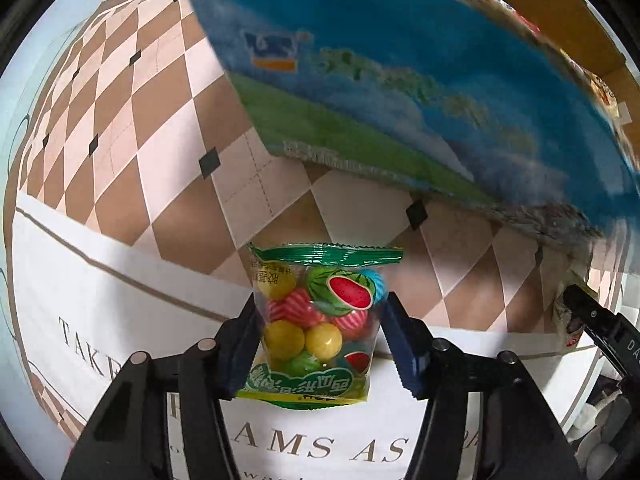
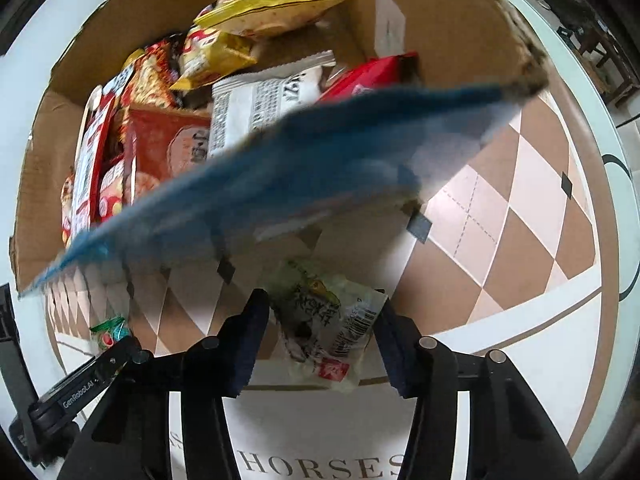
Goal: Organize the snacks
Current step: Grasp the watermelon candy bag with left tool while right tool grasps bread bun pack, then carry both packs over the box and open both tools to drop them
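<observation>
Your left gripper (image 1: 320, 332) clamps the clear bag of watermelon-print gum balls (image 1: 318, 326) on the lettered tablecloth (image 1: 100, 300). Your right gripper (image 2: 320, 336) clamps the pale crinkled snack packet (image 2: 324, 328) just below the open cardboard box's (image 2: 420, 8) blue flap (image 2: 280, 172).

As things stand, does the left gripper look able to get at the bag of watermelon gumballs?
Probably yes. The left gripper already straddles the gumball bag, one blue pad on each side, with nothing lying over the bag. The blue box flap hangs farther off and does not block it.
</observation>
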Tool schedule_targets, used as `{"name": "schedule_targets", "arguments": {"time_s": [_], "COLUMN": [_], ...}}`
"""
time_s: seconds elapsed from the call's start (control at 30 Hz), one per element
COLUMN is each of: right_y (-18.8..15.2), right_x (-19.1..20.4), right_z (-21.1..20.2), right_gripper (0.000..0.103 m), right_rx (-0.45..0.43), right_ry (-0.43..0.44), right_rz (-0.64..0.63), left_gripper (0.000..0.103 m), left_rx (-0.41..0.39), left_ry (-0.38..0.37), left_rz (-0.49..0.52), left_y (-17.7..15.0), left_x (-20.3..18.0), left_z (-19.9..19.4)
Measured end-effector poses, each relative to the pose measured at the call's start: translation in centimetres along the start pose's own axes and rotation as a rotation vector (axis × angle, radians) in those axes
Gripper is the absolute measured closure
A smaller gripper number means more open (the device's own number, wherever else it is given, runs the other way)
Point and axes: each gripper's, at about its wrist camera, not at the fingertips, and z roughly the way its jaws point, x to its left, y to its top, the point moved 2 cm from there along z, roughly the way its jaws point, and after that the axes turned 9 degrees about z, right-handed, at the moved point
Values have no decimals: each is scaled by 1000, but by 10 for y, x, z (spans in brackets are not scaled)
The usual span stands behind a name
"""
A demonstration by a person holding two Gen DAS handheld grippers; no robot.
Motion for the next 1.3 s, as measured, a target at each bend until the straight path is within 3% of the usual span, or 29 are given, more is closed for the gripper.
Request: {"name": "schedule_targets", "arguments": {"time_s": [0.27, 0.43, 0.6, 1.07, 1.17, 1.3], "right_y": [-39, -77, -114, -102, -107, -116], "right_x": [-2, -15, -26, -22, -15, -9], "right_z": [-7, -7, -7, 4, 7, 9], "right_gripper": [58, 58, 58, 58, 65, 66], "right_rx": [67, 132, 193, 175, 170, 171], "right_ry": [1, -10, -7, -29, -41, -41], "right_rz": [-54, -84, -91, -108, -125, -130], "left_gripper": [49, 49, 49, 47, 49, 52], "left_rx": [36, 68, 61, 63, 67, 56], "left_ry": [-9, -15, 24, 53, 50, 41], "left_rz": [65, 117, 178, 221, 224, 219], "left_y": [-47, -78, -94, -100, -98, -95], "left_x": [-30, -50, -66, -96, -88, -80], "left_z": [2, 4, 7, 21, 12, 5]}}
